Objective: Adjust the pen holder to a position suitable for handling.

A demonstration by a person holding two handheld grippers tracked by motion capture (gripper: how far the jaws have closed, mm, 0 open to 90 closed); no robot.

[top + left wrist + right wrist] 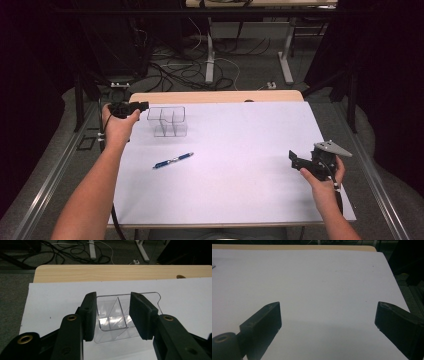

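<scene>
A blue pen [173, 160] lies flat on the white sheet [240, 165] that covers most of the bench [215, 96], well apart from everything else and angled with one end toward the far right. Past the sheet, a bare strip of pale wood shows along the bench's far edge. Beyond it, dark cables [175, 67] sprawl over the grey floor [250, 75] between white table legs [210, 60].

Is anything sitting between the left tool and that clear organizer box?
Nothing visible. The left tool faces the clear organizer box with bare white sheet between them; the blue pen lies nearer the person, off that line.
</scene>
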